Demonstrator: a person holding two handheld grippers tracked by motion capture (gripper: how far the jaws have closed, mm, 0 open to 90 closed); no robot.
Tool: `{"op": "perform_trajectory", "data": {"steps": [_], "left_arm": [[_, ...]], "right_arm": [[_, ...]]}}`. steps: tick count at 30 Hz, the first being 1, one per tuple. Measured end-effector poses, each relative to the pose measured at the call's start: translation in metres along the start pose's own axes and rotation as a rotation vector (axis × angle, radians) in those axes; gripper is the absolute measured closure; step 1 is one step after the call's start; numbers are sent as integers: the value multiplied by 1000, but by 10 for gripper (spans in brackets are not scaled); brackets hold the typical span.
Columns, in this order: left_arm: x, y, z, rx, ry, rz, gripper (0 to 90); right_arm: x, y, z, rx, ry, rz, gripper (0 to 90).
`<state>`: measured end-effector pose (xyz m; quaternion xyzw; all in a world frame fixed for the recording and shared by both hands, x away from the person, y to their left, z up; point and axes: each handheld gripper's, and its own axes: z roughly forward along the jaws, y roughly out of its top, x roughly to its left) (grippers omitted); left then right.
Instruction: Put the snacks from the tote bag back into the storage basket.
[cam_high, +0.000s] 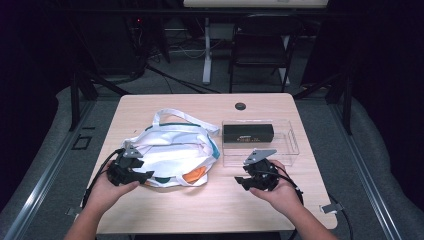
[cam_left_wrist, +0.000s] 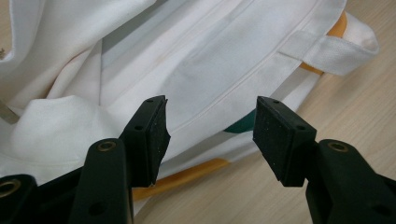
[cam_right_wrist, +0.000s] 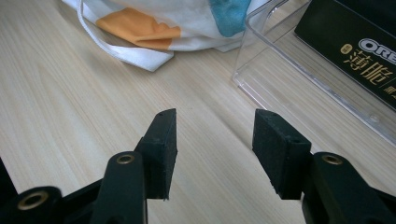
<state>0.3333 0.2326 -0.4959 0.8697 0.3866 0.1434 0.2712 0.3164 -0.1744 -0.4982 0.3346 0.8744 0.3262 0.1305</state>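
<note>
Left of centre in the high view: a crumpled white cloth tote bag (cam_high: 172, 152) with teal and orange patches and a long white strap (cam_high: 180, 119) looped toward the upper middle. It lies on the pale wood-grain table (cam_high: 210, 205).

My left gripper (cam_high: 145, 176) sits at the bag's lower left edge, in my left hand (cam_high: 107, 192). In the left gripper view its jaws stand apart, nothing pinched. The bag's white fabric (cam_left_wrist: 196, 70) lies just beyond and partly between the pads. I cannot tell whether the left pad touches the cloth. An orange hem (cam_left_wrist: 187, 173) and a teal patch (cam_left_wrist: 240, 125) show low in the frame, a sewn strap end (cam_left_wrist: 327, 51) at upper right.

My right gripper (cam_high: 242, 181) is held in my right hand (cam_high: 280, 192), lower right of centre in the high view, just below the clear plastic rectangular tray (cam_high: 292, 145). Its jaws are also apart and empty, bare table (cam_right_wrist: 93, 93) between them. In the right gripper view the tray's corner (cam_right_wrist: 252, 70) sits at upper right, holding a long black box with gold and white print (cam_right_wrist: 359, 51). The bag's orange patch (cam_right_wrist: 140, 25) and blue patch (cam_right_wrist: 231, 14) lie along the top edge, well apart from the pads.

The bag and tray lie side by side, near each other.
</note>
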Motion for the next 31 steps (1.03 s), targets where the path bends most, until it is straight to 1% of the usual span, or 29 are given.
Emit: {"op": "perform_trajectory", "data": {"steps": [2, 4, 6, 8, 9, 10, 12, 14, 15, 16, 17, 20, 21, 22, 24, 26, 27, 28, 31], "left_arm": [[-2, 1, -3, -6, 6, 10, 448], [-3, 1, -6, -12, 21, 20, 448], [-3, 0, -7, -28, 9, 12, 448], [-3, -1, -6, -28, -3, 10, 447], [-4, -2, -6, -28, -5, 11, 448], [-5, -3, -5, -28, 2, 10, 447], [-5, -6, -3, -34, -3, 4, 447], [-5, -8, -3, -32, -9, -4, 447], [-5, -9, -3, -38, 0, -9, 447], [-5, -10, -2, -40, -2, -8, 447], [-5, -11, -2, -38, 1, -12, 447], [-4, -14, -1, -36, 3, -18, 447], [-3, -15, -1, -38, 0, -23, 447], [-3, -16, -1, -36, 5, -25, 447], [-2, -17, 0, -32, -2, -31, 446], [-2, -17, 0, -32, 11, -32, 445], [-2, -17, 0, -33, 14, -31, 445], [-2, -17, -1, -29, 8, -30, 444], [-1, -17, -2, -29, 16, -25, 442]], "right_arm": [[1, -1, 1, -7, 9, 11, 499], [1, -3, 2, -8, 15, 14, 499], [2, -4, 3, -7, 17, 16, 499], [2, -6, 5, -13, 21, 20, 498], [2, -6, 6, -3, 22, 17, 495], [3, -7, 7, 1, 19, 17, 486], [3, -10, 10, -1, 12, 15, 479], [4, -11, 12, 11, 16, 13, 475], [5, -11, 13, 15, 19, 9, 474], [6, -12, 14, 17, 17, 12, 473], [6, -12, 16, 21, 26, 8, 472], [10, -13, 18, 27, 41, 18, 471], [11, -13, 19, 31, 41, 8, 470], [12, -14, 20, 31, 43, 2, 469], [14, -13, 21, 33, 39, -9, 464], [16, -14, 22, 33, 37, -21, 452], [16, -14, 22, 34, 35, -21, 445], [16, -14, 23, 34, 32, -20, 440], [16, -15, 23, 26, 35, -16, 430]]}}
